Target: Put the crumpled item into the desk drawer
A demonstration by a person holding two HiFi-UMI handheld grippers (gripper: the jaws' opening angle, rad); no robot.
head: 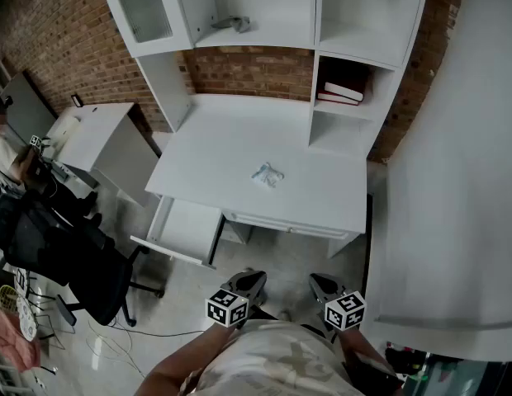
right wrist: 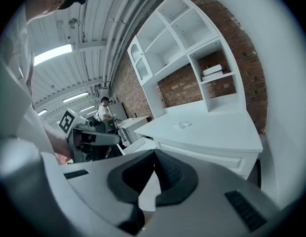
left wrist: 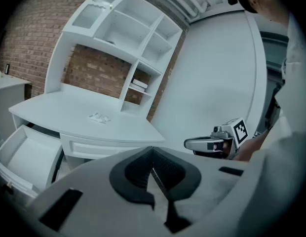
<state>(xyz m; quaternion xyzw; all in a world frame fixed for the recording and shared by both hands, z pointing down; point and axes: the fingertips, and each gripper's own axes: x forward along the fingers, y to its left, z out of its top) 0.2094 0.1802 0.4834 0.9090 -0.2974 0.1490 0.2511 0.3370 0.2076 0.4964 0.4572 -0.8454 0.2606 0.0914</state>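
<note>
The desk was white, and its drawer too. The wall behind the desk was red-brown brick. The crumpled item on the desk was pale grey-white, the books in the desk's right shelf dark red. The chair left of the desk was black, and the floor under the desk pale grey.
</note>
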